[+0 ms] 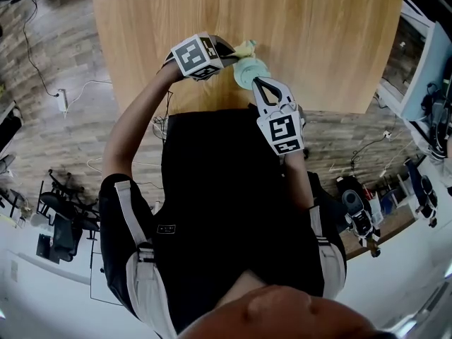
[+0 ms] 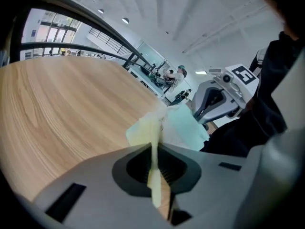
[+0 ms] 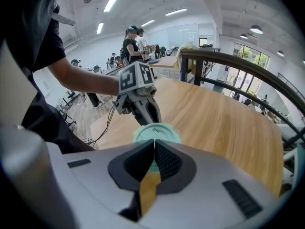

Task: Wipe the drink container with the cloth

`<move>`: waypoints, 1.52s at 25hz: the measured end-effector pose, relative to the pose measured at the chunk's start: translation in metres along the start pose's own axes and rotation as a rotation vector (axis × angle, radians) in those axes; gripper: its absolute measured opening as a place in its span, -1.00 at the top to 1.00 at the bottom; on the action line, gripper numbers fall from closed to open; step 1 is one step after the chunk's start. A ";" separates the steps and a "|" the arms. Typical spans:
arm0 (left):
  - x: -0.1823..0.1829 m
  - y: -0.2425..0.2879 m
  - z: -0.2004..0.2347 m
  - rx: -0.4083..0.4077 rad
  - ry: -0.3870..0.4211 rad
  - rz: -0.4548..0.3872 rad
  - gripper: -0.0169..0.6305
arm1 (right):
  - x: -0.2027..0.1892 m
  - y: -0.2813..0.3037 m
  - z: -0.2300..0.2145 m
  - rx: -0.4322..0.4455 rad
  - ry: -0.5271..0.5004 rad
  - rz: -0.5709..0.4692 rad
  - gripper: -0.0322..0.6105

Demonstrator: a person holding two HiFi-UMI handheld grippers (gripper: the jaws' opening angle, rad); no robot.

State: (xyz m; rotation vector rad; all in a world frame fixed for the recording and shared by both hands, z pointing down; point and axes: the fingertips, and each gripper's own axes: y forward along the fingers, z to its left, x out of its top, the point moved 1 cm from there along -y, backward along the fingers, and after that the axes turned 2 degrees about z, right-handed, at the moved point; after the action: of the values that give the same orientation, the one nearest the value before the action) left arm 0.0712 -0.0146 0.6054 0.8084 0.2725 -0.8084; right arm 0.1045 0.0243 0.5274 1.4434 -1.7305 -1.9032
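Our left tongs [image 2: 155, 151] are clamped on the yellow cloth [image 2: 143, 130], and our right tongs [image 3: 153, 149] are pinched onto the rim of the mint drink container [image 1: 248, 69], close to the near edge of the wooden surface [image 1: 311, 34]. We'd hold that rim grip steady and drag the cloth round the lid and sides lightly, so we don't tip it.

Wooden table [image 1: 296, 41] over plank floor [image 1: 49, 154] (cables [image 1: 161, 127] trailing across it), black chair [image 1: 60, 221] nearby.
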 end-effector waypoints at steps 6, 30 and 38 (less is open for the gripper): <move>-0.020 0.022 0.021 -0.032 -0.044 0.076 0.84 | -0.007 -0.002 0.000 -0.004 -0.004 0.025 0.80; -0.020 0.020 0.014 -0.125 0.050 0.187 0.84 | -0.004 0.000 0.002 -0.004 -0.007 0.011 0.80; 0.012 -0.002 -0.009 -0.142 0.242 0.219 0.84 | -0.005 -0.001 0.002 -0.004 -0.009 0.011 0.80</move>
State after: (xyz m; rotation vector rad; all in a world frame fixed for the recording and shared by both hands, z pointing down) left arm 0.0787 -0.0148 0.5921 0.7872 0.4434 -0.4800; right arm 0.1061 0.0290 0.5286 1.4228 -1.7337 -1.9091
